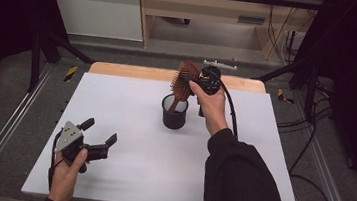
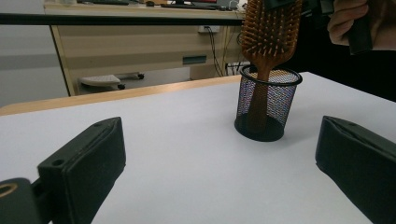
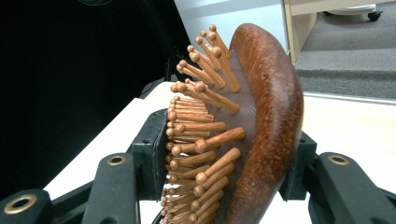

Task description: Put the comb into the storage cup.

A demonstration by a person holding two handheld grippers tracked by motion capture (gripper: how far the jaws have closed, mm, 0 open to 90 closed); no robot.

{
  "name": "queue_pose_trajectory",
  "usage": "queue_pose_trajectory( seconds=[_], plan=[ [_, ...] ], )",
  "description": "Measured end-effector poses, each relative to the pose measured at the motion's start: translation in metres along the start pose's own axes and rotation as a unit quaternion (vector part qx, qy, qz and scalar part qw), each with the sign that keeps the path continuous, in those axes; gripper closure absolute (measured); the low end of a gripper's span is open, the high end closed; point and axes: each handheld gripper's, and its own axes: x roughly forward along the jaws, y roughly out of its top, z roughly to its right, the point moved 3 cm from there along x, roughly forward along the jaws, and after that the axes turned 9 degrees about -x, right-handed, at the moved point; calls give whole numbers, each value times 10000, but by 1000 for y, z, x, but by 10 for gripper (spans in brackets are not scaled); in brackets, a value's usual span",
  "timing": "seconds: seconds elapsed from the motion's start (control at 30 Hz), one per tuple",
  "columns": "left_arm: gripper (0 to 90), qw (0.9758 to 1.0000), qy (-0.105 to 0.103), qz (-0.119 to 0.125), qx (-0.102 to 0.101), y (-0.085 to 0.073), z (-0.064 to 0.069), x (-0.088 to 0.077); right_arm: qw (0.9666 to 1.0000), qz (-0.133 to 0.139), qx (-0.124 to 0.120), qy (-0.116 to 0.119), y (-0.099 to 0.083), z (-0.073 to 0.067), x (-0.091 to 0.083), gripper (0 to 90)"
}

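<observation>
Right gripper (image 1: 194, 80) is up over the black mesh cup (image 1: 174, 112), jaws around the head of the wooden hairbrush (image 1: 184, 79); one pad sits on the bristle side, the other at the smooth back, pinching lightly. Brush handle stands inside the cup, directly below the gripper, head tilted above the rim. Left gripper (image 1: 98, 136) rests low on the white table (image 1: 124, 170), jaws spread with nothing between them, cup well ahead of it.
</observation>
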Motion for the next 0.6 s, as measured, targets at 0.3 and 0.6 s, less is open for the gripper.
queue_pose_trajectory(
  seconds=[0.3, 0.6],
  plan=[
    [18, 10000, -4, -6, -4, 0, 0, 0, 9999, -9, -74, -97, -1, 4, 1, 441],
    [18, 10000, -11, -7, -2, 0, 0, 0, 9998, 1, -161, -112, -2, 6, 3, 423]
  ],
)
